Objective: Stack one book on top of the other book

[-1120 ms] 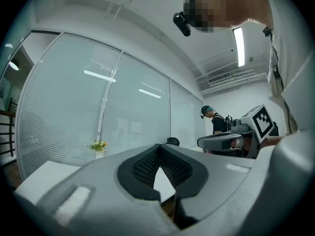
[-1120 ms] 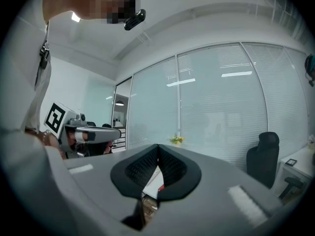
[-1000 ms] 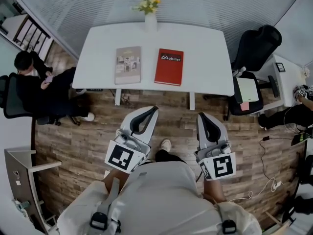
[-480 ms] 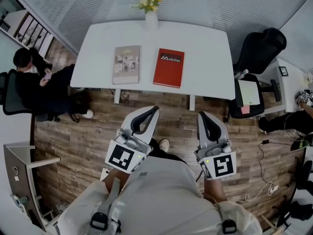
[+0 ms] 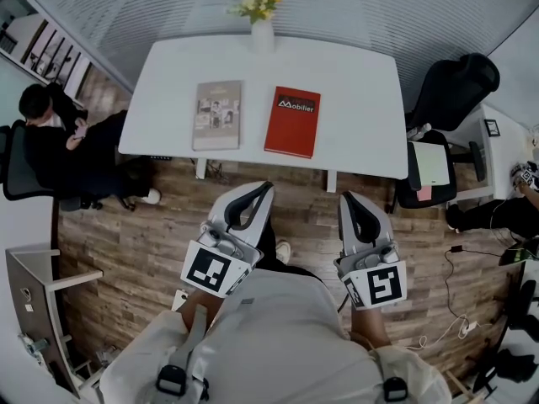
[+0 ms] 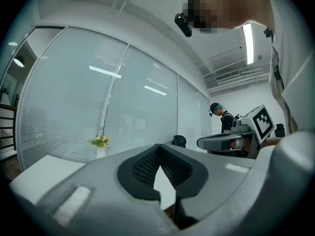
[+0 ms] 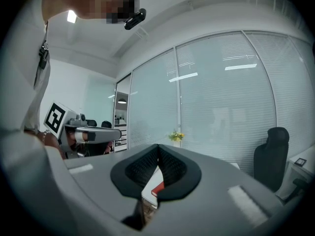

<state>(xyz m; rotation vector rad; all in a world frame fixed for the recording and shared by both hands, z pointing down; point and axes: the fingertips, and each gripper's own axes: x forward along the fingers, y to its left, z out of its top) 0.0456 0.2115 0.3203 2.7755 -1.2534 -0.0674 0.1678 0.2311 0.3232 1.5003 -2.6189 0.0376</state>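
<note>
Two books lie side by side on the white table (image 5: 354, 99): a grey-beige book (image 5: 217, 114) on the left and a red book (image 5: 293, 122) on the right. My left gripper (image 5: 263, 188) and right gripper (image 5: 346, 199) hang over the wooden floor, short of the table's near edge, both shut and empty. The right gripper view shows a corner of the red book (image 7: 156, 188) past the closed jaws. In the left gripper view only the white table (image 6: 34, 173) and my left gripper (image 6: 158, 147) show; the books are hidden.
A vase of yellow flowers (image 5: 260, 19) stands at the table's far edge. A seated person (image 5: 59, 146) is at the left, black office chairs (image 5: 442, 99) at the right, a cable (image 5: 455, 268) on the floor, glass walls behind.
The table and books have drawn slightly nearer in the head view as I step forward. Both grippers keep their pose and stay shut.
</note>
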